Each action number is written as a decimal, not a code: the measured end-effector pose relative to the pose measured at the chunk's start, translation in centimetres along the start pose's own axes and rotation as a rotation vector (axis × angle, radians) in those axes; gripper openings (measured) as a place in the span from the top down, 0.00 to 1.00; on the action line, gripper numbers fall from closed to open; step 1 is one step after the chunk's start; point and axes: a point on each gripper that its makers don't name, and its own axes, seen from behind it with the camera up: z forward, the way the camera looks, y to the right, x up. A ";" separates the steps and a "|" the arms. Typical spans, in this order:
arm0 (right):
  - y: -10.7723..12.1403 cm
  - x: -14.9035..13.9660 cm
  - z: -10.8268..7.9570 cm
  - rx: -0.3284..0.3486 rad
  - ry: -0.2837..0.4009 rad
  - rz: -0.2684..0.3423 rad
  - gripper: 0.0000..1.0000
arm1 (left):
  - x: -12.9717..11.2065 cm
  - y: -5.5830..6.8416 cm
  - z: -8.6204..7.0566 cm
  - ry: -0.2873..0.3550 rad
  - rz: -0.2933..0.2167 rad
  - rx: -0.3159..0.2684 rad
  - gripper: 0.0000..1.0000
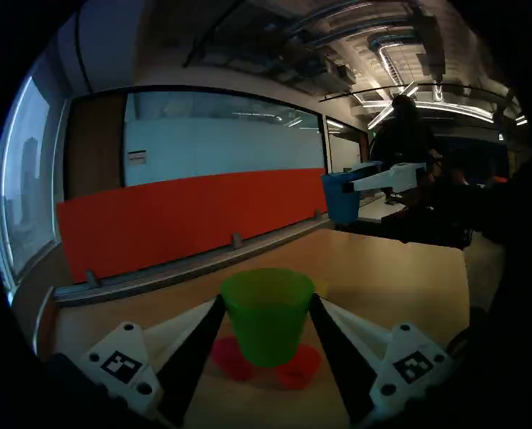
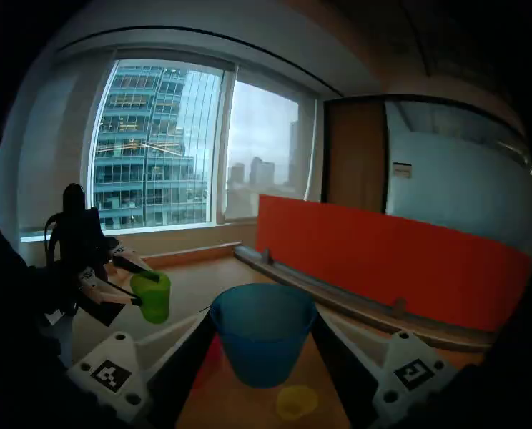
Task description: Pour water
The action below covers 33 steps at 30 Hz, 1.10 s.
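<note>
Left hand-held gripper (image 1: 267, 306): closed partway, both fingers pressing a translucent green plastic cup (image 1: 267, 322); cup upright, raised above the wooden bench (image 1: 387, 272).
Right hand-held gripper (image 2: 262, 322): both fingers clamp a blue plastic cup (image 2: 263, 343), upright.
Writing: white wall notice (image 1: 137, 156), too small to read.

Plastic cups, wood-look tabletop, matt panel.
The green cup (image 1: 267, 314) and blue cup (image 2: 263, 332) look like smooth, slightly translucent plastic. The left gripper (image 1: 267, 306) has matt white plastic fingers (image 1: 370, 334) with black inner faces. The table (image 1: 395, 264), centre right, is smooth pale wood-grain with a soft sheen. The orange-red partition (image 1: 194, 214) looks matt.
</note>
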 end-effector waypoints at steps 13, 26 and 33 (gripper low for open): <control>-1.3 -4.8 0.1 0.051 -0.096 -0.019 0.07 | -3.9 -0.2 -0.8 -0.124 0.029 -0.010 0.14; -1.9 -9.7 0.4 0.076 -0.194 -0.039 0.07 | -7.4 0.4 -0.7 -0.245 0.047 -0.038 0.14; -2.4 -12.1 0.7 0.094 -0.243 -0.039 0.07 | -9.0 0.6 -0.7 -0.301 0.046 -0.049 0.14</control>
